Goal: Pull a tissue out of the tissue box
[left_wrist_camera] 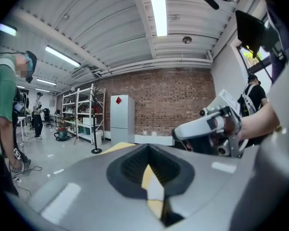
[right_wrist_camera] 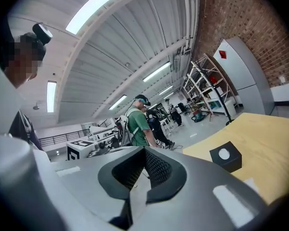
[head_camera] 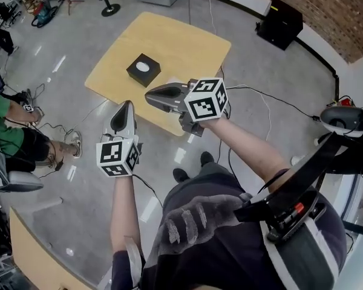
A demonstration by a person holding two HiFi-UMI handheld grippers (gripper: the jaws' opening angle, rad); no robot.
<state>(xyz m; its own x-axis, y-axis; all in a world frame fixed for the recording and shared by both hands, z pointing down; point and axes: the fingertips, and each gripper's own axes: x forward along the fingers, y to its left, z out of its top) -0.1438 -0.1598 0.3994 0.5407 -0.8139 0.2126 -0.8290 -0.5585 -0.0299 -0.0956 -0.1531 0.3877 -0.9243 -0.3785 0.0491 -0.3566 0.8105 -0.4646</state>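
Black tissue box [head_camera: 143,69] on table [head_camera: 184,41], left gripper [head_camera: 127,104], right gripper [head_camera: 149,95] closed

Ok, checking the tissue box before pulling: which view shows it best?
Head view: the tissue box sits whole on the table, white oval on top. Right gripper view shows it obliquely; left gripper view misses it.

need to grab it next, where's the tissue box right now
In the head view the tissue box sits on the wooden table, toward its left edge, just above the right tool in the picture, untouched.
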